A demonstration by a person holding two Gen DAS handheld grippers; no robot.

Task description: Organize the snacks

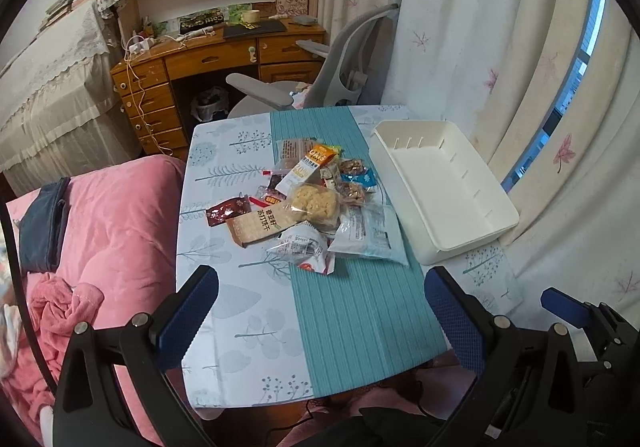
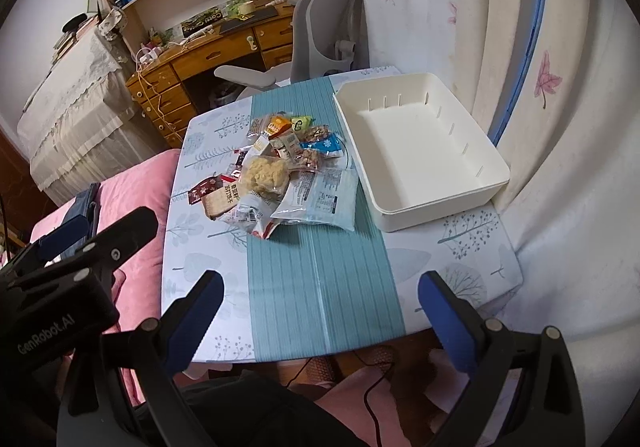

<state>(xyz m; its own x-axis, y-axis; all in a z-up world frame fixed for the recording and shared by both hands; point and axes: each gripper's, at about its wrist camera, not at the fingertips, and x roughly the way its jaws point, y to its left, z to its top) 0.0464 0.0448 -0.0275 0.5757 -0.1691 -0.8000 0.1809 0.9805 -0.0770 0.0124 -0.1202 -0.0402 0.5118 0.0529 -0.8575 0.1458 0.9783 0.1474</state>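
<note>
A pile of snack packets (image 1: 304,203) lies in the middle of the small table, on a teal runner; it also shows in the right wrist view (image 2: 280,175). A white plastic bin (image 1: 440,183) stands empty to the right of the pile, also in the right wrist view (image 2: 416,143). My left gripper (image 1: 320,311) is open and empty, above the table's near edge, short of the pile. My right gripper (image 2: 320,311) is open and empty, also over the near edge. The right gripper's finger shows at the left view's right edge (image 1: 568,303).
The table (image 1: 224,327) has a leaf-print cloth. A pink bed (image 1: 112,231) lies to its left. A grey office chair (image 1: 320,79) and a wooden desk (image 1: 208,59) stand behind it. Curtains (image 1: 500,47) hang to the right.
</note>
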